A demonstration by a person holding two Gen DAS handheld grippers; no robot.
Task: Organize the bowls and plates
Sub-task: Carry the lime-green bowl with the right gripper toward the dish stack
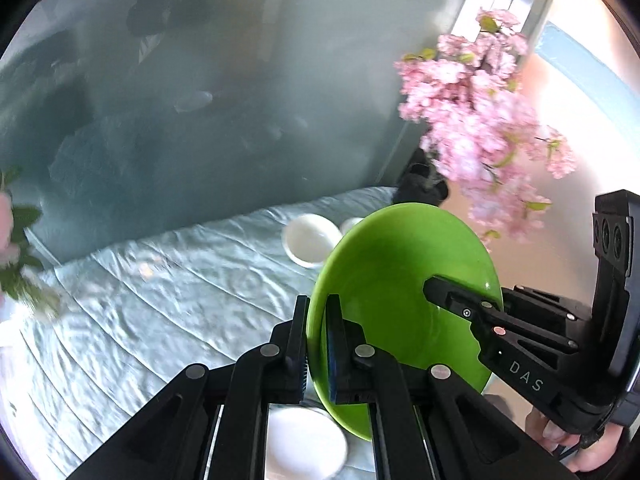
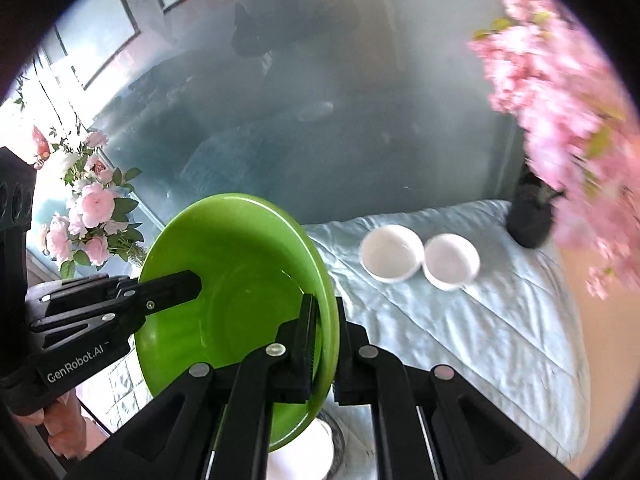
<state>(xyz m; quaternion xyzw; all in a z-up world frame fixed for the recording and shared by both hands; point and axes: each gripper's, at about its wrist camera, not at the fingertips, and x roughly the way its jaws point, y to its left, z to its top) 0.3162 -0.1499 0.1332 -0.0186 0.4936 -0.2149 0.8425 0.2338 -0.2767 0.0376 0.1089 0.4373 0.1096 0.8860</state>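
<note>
Your left gripper [image 1: 317, 344] pinches the green plate [image 1: 400, 280] by its rim, your right gripper [image 2: 325, 344] clamps the opposite rim, plate tilted above the quilted cloth [image 2: 460, 320], two white bowls [image 2: 420, 258] beyond.

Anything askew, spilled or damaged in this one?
Nothing spilled or broken. The green plate is tilted steeply, clamped at opposite rims by the left gripper and right gripper; two white bowls sit upright.

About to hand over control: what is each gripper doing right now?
Left gripper: shut on the green plate rim.
Right gripper: shut on the opposite rim.
</note>
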